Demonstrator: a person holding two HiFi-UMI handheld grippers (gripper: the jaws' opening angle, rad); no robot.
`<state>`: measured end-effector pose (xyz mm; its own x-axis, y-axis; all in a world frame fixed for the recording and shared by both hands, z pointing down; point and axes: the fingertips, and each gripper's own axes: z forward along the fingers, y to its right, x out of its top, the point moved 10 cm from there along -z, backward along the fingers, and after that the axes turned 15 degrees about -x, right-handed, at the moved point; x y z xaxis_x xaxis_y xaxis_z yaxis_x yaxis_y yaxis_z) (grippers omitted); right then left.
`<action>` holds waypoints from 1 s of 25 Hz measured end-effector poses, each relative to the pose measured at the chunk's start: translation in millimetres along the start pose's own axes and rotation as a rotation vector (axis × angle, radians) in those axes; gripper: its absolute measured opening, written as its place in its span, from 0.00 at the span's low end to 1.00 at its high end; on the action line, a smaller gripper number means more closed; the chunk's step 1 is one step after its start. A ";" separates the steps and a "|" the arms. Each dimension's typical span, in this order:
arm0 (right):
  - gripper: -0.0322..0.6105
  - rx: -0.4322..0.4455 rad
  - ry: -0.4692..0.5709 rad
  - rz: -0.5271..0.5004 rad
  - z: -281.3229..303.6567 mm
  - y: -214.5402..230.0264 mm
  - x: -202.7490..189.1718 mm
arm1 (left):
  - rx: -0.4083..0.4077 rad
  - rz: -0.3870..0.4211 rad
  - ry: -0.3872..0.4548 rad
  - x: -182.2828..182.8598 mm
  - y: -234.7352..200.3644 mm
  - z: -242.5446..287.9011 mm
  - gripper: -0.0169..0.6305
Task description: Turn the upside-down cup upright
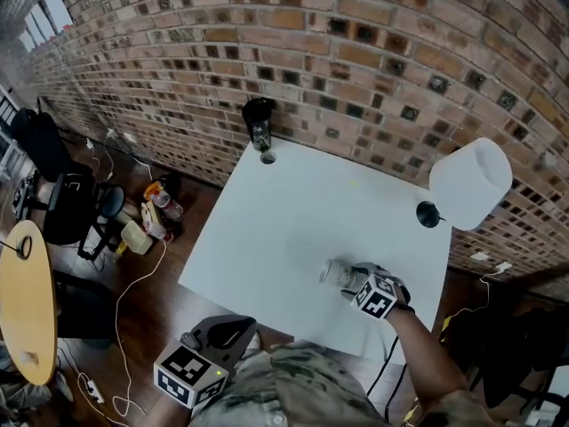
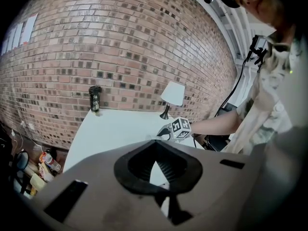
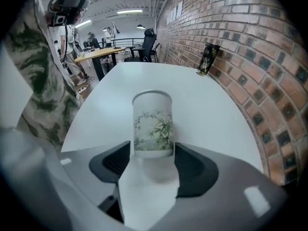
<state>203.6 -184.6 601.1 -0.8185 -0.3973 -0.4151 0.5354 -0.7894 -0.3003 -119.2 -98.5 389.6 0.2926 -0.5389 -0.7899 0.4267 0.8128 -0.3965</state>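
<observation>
Right claw (image 3: 153, 153) straddles the bamboo-print cup (image 3: 152, 124), its jaws apart and just beside the cup's walls, not pinching. The cup stands on end on the white table (image 3: 202, 105), near its front edge. Which end is up I cannot tell. If it is the base, the whole turn remains; if the mouth, only withdrawal does. Left claw (image 2: 155, 143) is closed, empty, off the table.
</observation>
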 end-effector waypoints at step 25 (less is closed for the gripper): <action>0.50 0.004 -0.061 -0.187 20.3 11.8 96.7 | 0.085 -0.078 0.084 -38.7 -17.2 -58.7 0.04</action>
<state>126.5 -241.8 574.8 -0.9148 -0.2709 -0.2997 0.3720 -0.8541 -0.3636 -188.1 -78.6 399.5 0.1849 -0.5767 -0.7958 0.5172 0.7457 -0.4201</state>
